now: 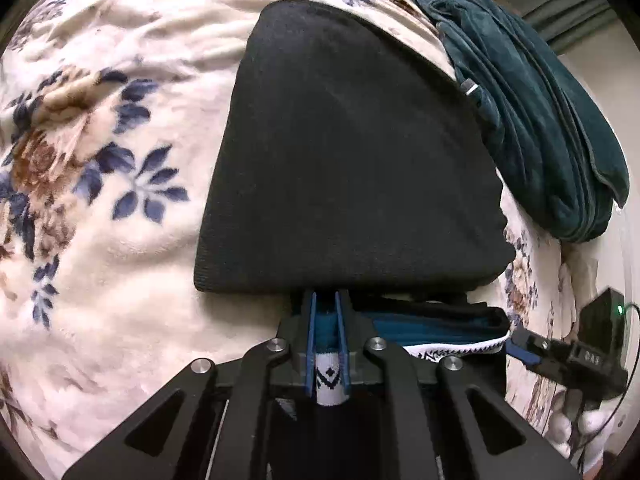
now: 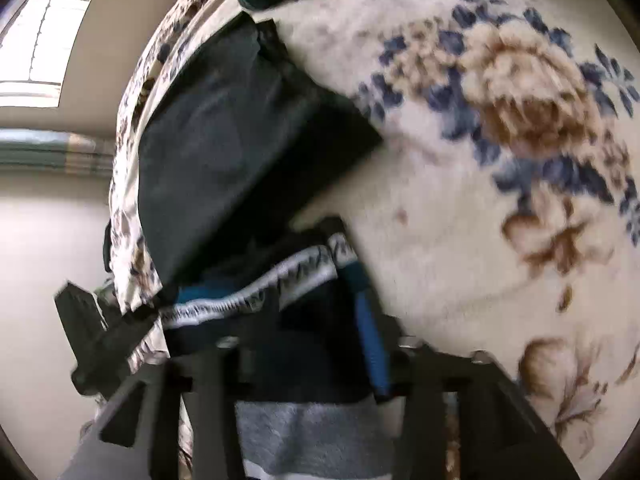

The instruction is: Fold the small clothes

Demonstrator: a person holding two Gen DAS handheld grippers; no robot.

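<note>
The left gripper is clenched on the waistband of the black shorts, which spread ahead of its jaws across the floral blanket (a teal garment lies beyond), while the right gripper grips the same band at its far end.

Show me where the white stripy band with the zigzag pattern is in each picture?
Left wrist view: the white patterned band sits bottom centre, pinched in the left claw, and runs off to the right.
Right wrist view: the band crosses the lower middle, a bit blurry, just above the right claw.
Shared landmark: the flowery blanket under the black garment.
</note>
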